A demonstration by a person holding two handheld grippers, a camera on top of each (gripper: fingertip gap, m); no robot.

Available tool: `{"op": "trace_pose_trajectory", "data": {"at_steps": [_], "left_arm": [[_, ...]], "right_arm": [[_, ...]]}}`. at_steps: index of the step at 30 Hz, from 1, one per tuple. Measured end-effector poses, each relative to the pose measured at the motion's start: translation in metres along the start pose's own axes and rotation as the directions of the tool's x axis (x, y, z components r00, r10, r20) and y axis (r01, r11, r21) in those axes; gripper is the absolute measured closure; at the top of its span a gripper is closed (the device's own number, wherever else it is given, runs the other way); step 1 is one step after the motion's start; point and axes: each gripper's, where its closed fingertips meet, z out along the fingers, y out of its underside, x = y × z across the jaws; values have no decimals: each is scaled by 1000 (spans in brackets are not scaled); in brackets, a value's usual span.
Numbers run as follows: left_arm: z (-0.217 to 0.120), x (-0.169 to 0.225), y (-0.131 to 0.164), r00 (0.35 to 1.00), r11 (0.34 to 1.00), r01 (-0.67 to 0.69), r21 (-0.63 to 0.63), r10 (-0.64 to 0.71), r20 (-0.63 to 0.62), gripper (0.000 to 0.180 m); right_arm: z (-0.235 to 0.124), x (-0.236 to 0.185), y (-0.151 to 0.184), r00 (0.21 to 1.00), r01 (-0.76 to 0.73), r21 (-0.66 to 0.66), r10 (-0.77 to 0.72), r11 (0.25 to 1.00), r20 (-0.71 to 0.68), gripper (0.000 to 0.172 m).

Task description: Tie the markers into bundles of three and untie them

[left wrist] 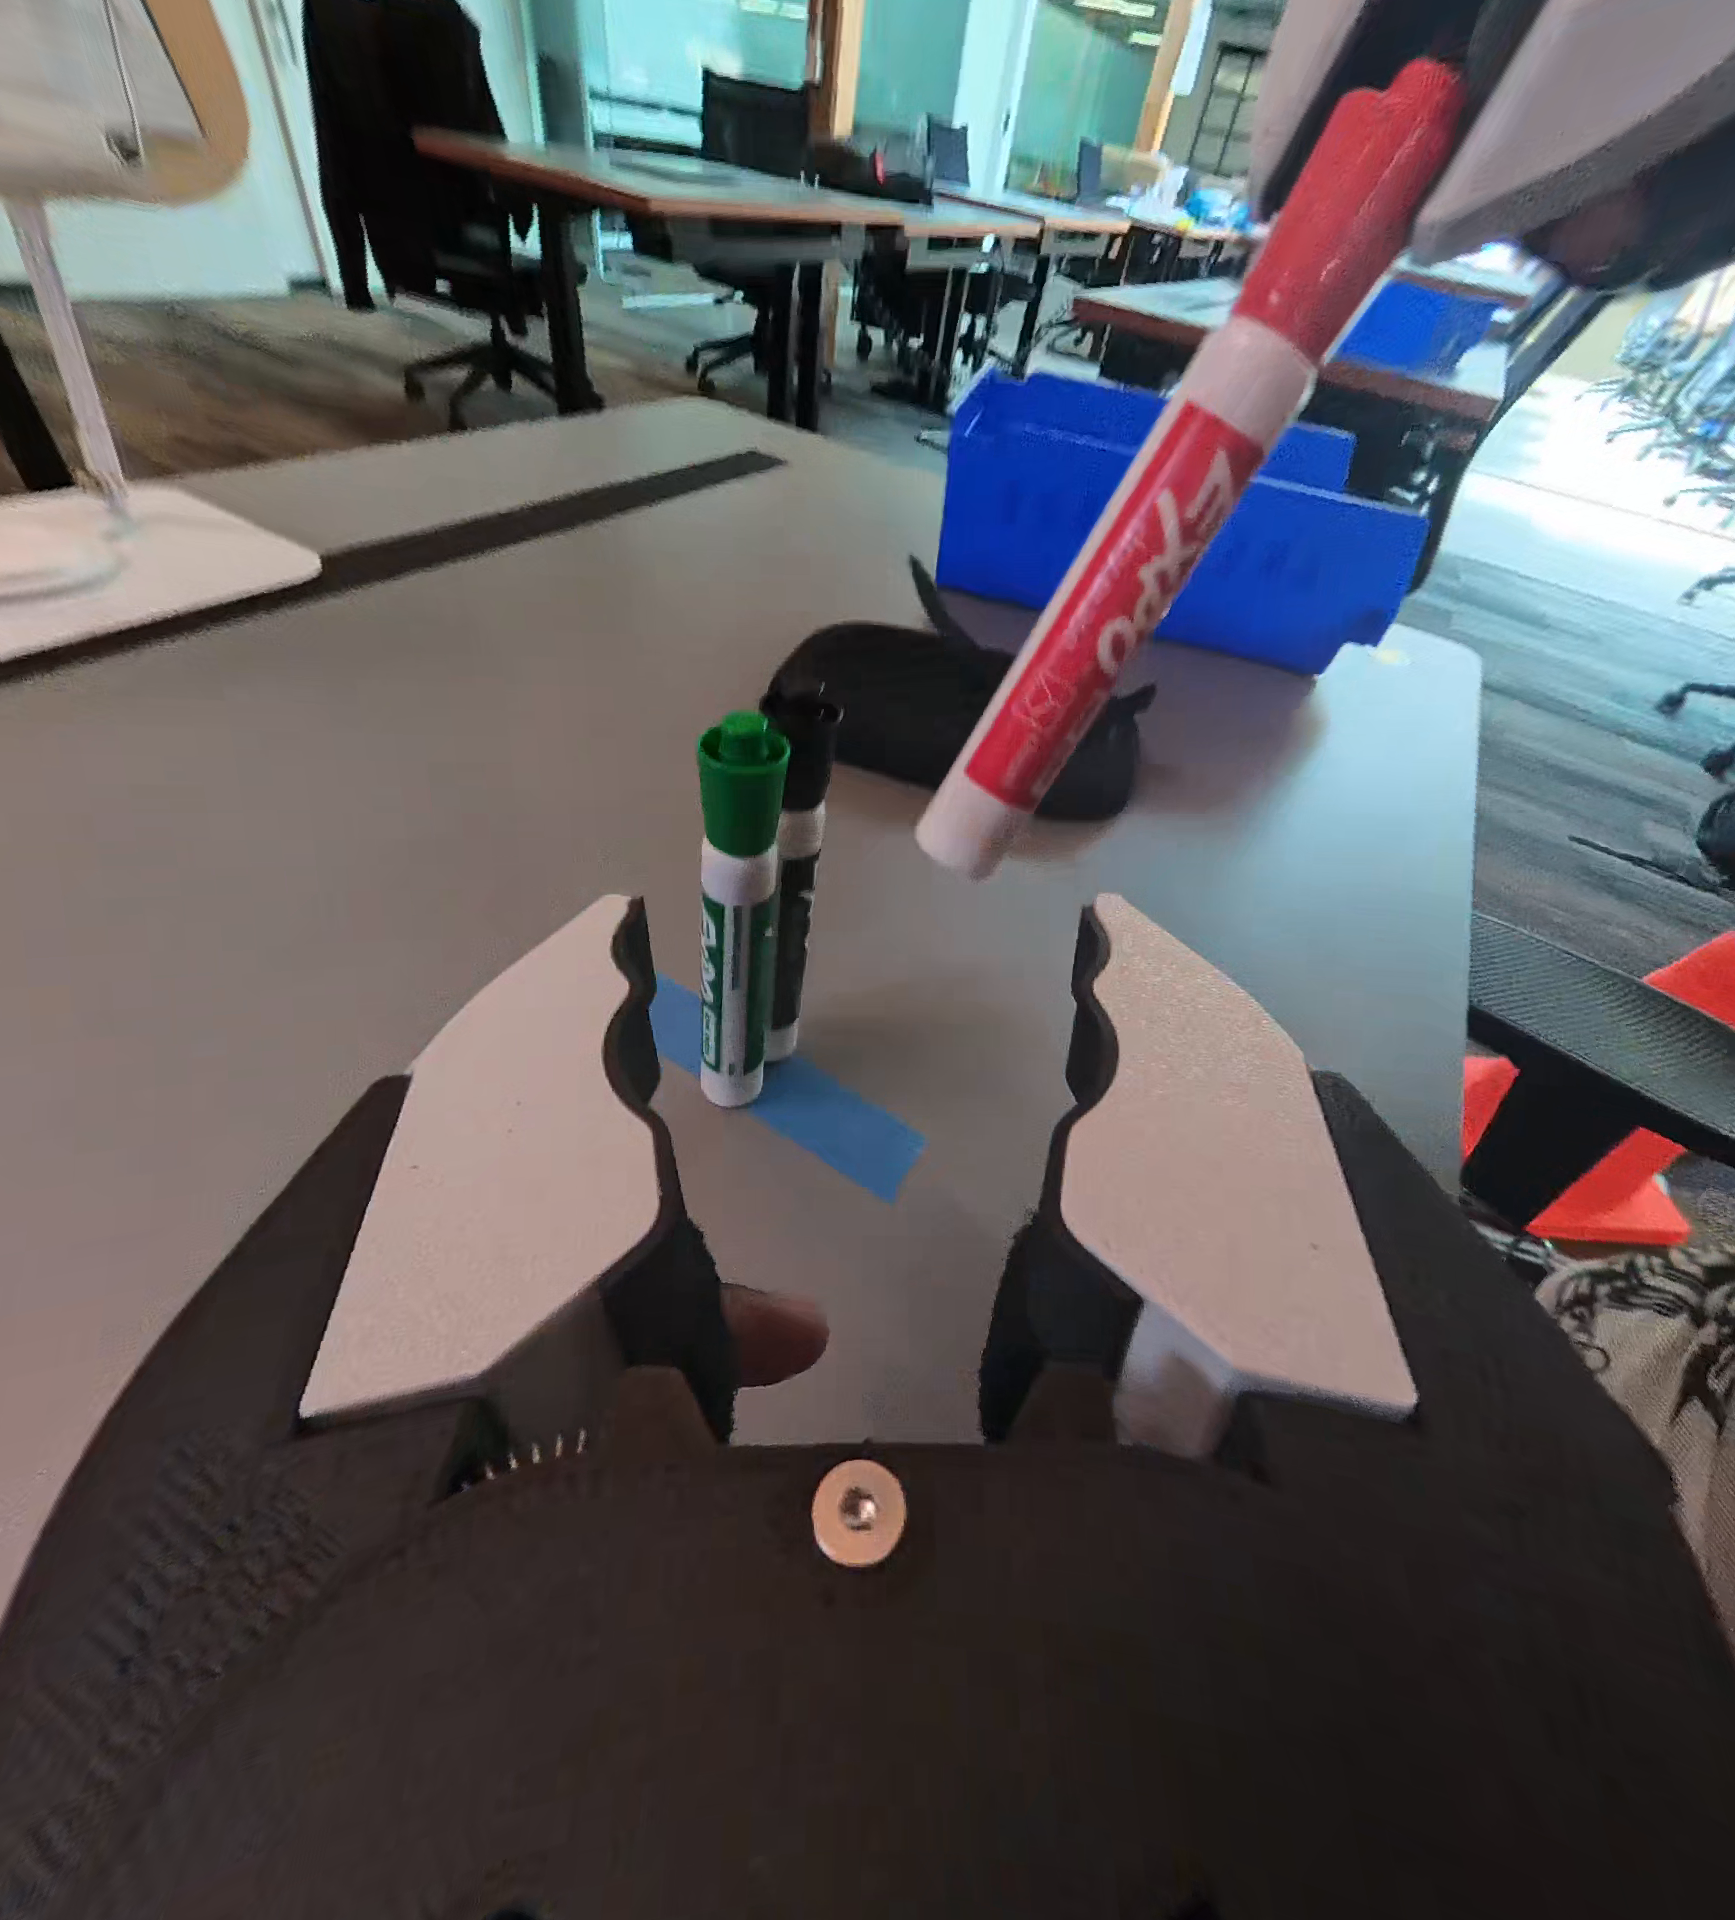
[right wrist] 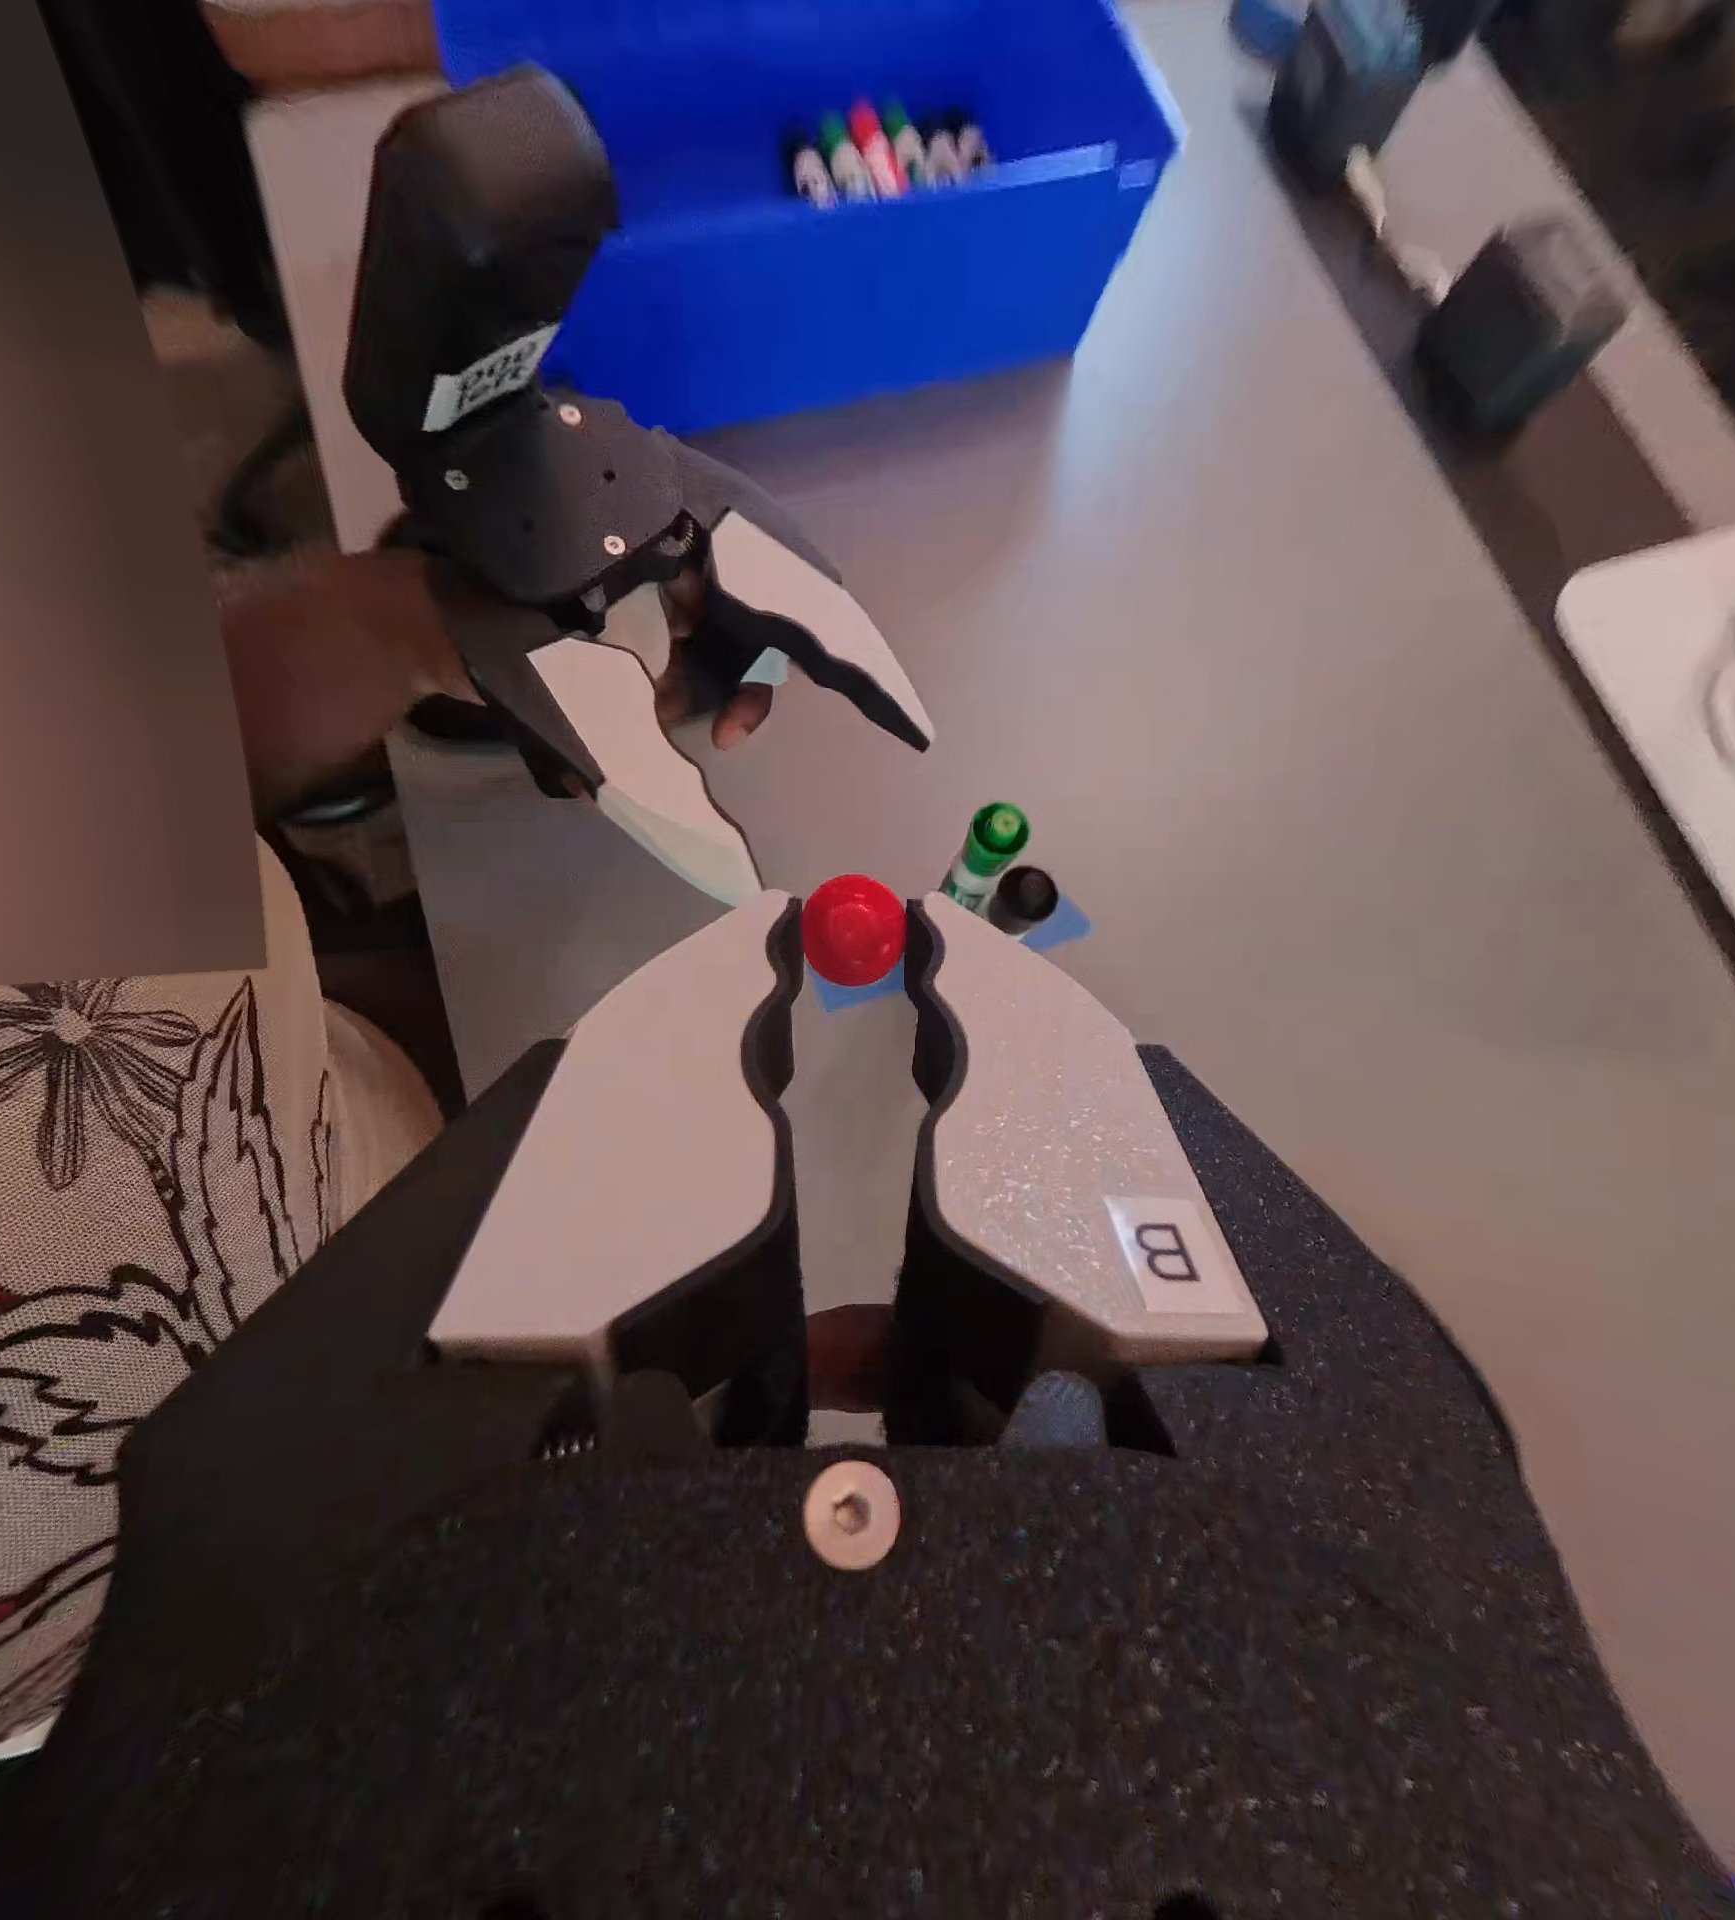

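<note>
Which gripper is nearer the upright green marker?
Left. The left gripper is open with the green marker just ahead of its fingertips; the right gripper holds the red marker above it, to one side.

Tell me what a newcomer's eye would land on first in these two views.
First, the red marker hanging slantwise in the air, its cap pinched between the pads of the right gripper. Below it, a green marker and a black marker stand upright side by side on a strip of blue tape, in front of the wide-open left gripper. Behind sits a blue bin holding more markers.
</note>
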Motion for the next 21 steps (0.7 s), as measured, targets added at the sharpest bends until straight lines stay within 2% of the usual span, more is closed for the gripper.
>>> {"op": "trace_pose_trajectory", "data": {"at_steps": [1, 5, 11, 16, 21], "left_arm": [[7, -2, 8, 1000, 999, 18, -29, -17, 4, 103], [21, -10, 32, 1000, 992, -7, -129, 6, -7, 101], [27, -8, 38, 988, 989, 28, -146, -50, -149, 101], [32, -8, 47, 985, 982, 91, -168, -114, -132, 110], [32, -4, 51, 986, 980, 64, -188, -91, -139, 111]], "right_arm": [[11, -1, 7, 1000, -27, -49, 27, 998, -6, 153], [45, 6, 35, 985, -167, -193, 154, 967, -78, 153], [69, 19, 52, 914, -388, -204, 348, 899, -207, 153], [80, 20, 55, 882, -447, -237, 380, 863, -280, 153], [87, 19, 55, 878, -453, -254, 378, 855, -293, 153]]}}
